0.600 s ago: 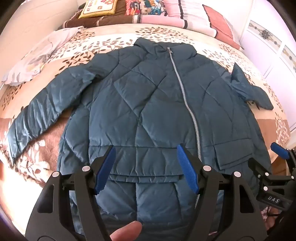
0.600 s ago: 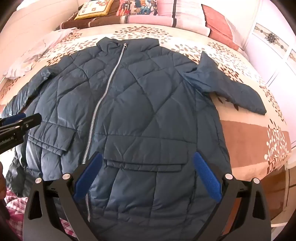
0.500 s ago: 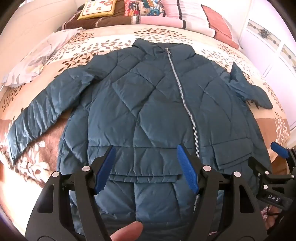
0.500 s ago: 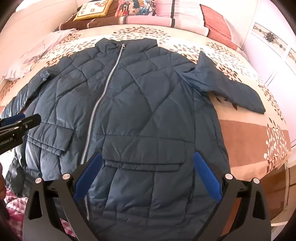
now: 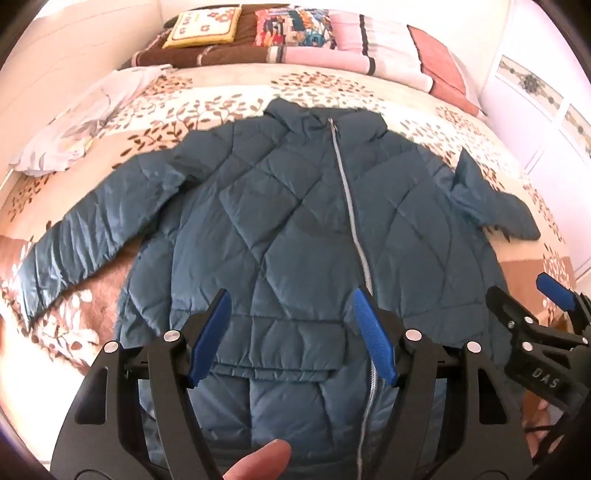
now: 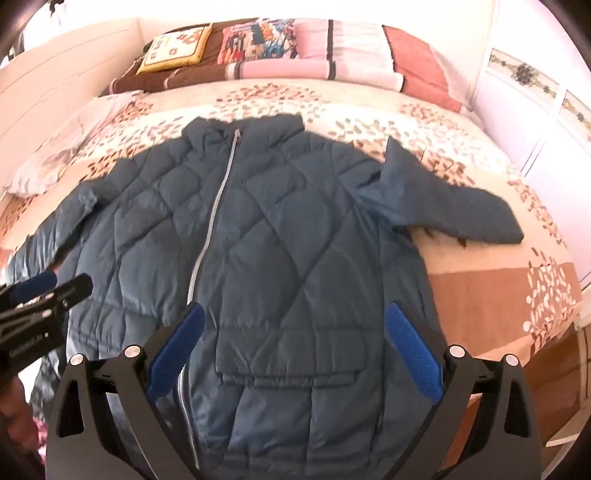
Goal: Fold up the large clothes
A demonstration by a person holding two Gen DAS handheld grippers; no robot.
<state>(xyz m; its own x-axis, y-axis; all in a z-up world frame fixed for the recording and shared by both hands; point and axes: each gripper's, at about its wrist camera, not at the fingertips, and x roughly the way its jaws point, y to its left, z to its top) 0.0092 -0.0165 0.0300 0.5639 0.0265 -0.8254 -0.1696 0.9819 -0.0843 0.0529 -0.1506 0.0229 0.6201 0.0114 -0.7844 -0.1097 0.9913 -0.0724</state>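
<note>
A dark teal quilted puffer jacket (image 5: 295, 229) lies face up and spread flat on a bed covered with a cream bedspread printed with brown leaves (image 5: 229, 96). Its silver zipper (image 5: 351, 206) is closed and runs from the collar, at the far end, down to the hem nearest the cameras. Seen from the left wrist camera, one sleeve (image 5: 88, 236) stretches out straight to the left of the jacket's body, while the other sleeve (image 6: 454, 210) lies bent and crumpled to the right of the body. Two flap pockets sit low on the jacket, one either side of the zipper.

The left gripper (image 5: 291, 332) hovers above the jacket's lower front, left of the zipper, its blue-padded jaws standing moderately wide with nothing between them (a fingertip (image 5: 258, 461) of the person shows at the bottom edge of that view). The right gripper (image 6: 291, 347) hangs above the jacket's lower front on the other side of the zipper, its jaws spread fully wide and likewise holding nothing. Neither touches the fabric.

Beyond the jacket's collar, at the head of the bed, lie a yellow embroidered cushion (image 5: 203, 26), a brown and pink striped blanket (image 5: 258, 55) and a salmon pillow (image 5: 439, 62). A crumpled white cloth (image 5: 74, 136) rests left of the jacket's shoulder.
</note>
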